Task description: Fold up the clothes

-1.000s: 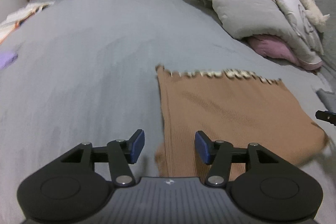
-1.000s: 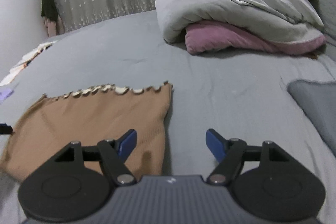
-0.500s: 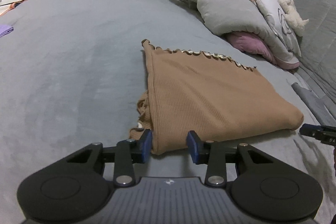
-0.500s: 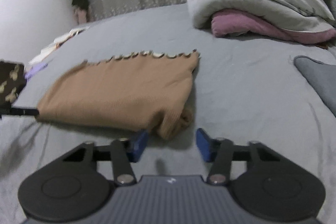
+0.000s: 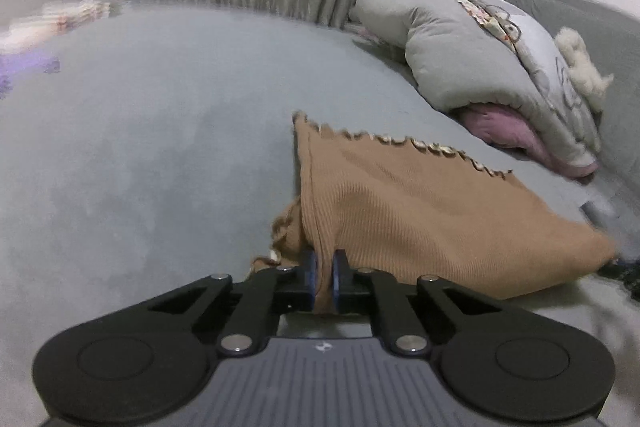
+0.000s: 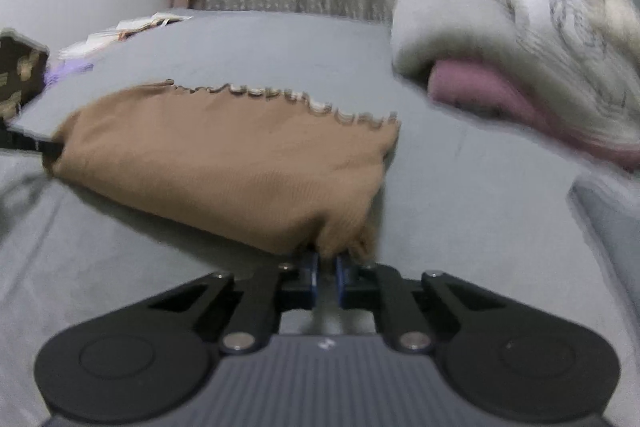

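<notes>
Both grippers clamp the brown garment (image 5: 420, 211): left gripper (image 5: 324, 273) and right gripper (image 6: 327, 273) pinching near corners (lifted off the bed (image 5: 140, 147)).

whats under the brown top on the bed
The brown top lies on the grey bedsheet, its near corners pinched by the left gripper and right gripper. A bunched brown layer peeks out beneath its left edge; anything else under it is covered.

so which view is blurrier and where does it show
Right wrist view is blurrier: the bedding pile smears badly and the brown top has soft edges. Left wrist view is sharper, the top's ribbing reads clearly; only the far left edge streaks. Fisheye bends the bed in both.
</notes>
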